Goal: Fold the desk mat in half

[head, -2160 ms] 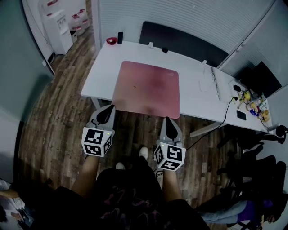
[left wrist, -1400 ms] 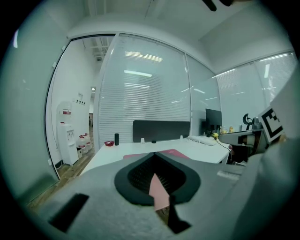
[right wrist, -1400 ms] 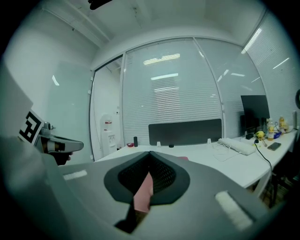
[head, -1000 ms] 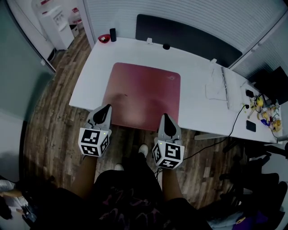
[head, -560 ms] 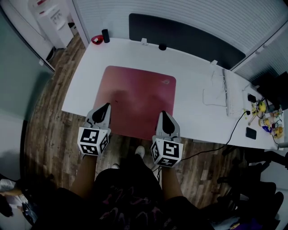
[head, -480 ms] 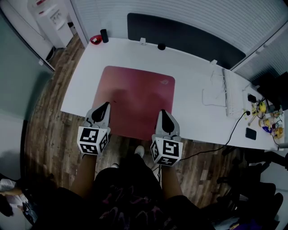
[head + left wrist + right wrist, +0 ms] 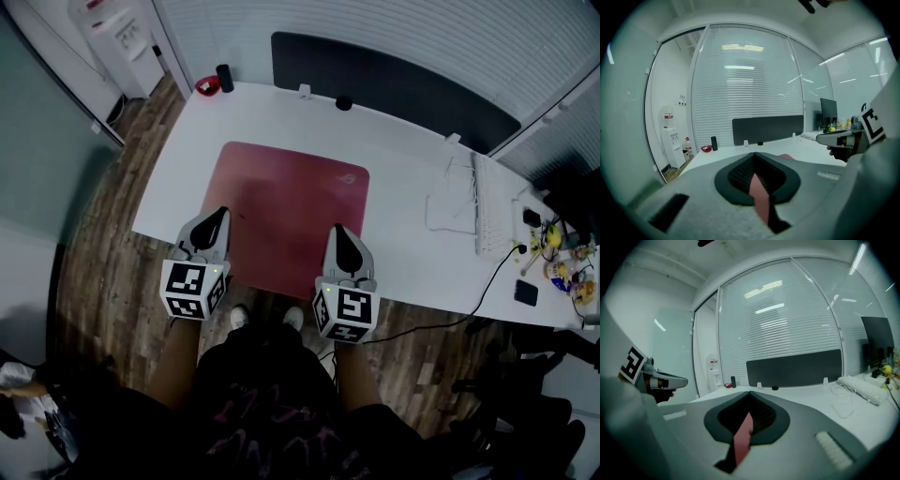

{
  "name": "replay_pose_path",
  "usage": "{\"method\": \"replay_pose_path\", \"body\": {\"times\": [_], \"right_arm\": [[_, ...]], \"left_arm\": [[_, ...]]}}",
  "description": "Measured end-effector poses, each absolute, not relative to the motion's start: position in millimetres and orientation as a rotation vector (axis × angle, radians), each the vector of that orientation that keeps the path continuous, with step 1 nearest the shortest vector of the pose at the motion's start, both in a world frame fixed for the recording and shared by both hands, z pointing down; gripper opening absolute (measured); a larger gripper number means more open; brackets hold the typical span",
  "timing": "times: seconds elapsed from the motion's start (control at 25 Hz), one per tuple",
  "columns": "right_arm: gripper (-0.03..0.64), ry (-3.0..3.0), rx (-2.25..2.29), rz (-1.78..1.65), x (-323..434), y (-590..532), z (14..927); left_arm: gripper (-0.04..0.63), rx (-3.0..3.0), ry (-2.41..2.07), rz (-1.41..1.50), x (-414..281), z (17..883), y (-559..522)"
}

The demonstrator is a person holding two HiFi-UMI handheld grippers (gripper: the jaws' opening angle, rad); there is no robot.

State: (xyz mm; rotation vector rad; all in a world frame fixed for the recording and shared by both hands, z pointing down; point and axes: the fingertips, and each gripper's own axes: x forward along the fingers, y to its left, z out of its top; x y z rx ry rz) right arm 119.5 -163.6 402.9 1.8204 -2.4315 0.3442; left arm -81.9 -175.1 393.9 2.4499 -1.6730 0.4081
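- Looking down in the head view, the flat pink rectangular desk mat [image 7: 286,211] lies unfolded on the white table [image 7: 403,197], with one edge at the table's near side by the person.
- The left hand-held gripper [image 7: 221,217] and the right hand-held gripper [image 7: 337,232] reach over that near edge, well apart.
- Each gripper view shows its jaws pressed together, with only a pink sliver in the slit.
- The mat's small corner logo [image 7: 352,178] is too small to read.
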Motion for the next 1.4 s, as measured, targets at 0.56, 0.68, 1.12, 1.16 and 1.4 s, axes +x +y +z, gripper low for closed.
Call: {"method": "replay_pose_path", "body": {"times": [0.56,0.68,1.12,1.16,1.4], "right_arm": [[0.006,-2.432,1.777,0.353,78,-176,410],[0.008,-2.429,1.745,0.357,66,-176,417],[0.008,-2.491,1.535,0.342,-17,-186,432],[0.006,-2.497,1.509,0.341,-26,-186,434],[0.008,-2.511,1.374,0.354,-75,-182,452]], "left_arm": [[0.000,2.413,-1.696,0.391,-124,400,-181],[0.000,2.392,-1.698,0.388,-135,407,-180],[0.000,2.224,-1.804,0.361,-215,430,-165],[0.000,2.203,-1.816,0.358,-224,433,-162],[0.001,2.102,-1.842,0.343,-264,454,-143]]}}
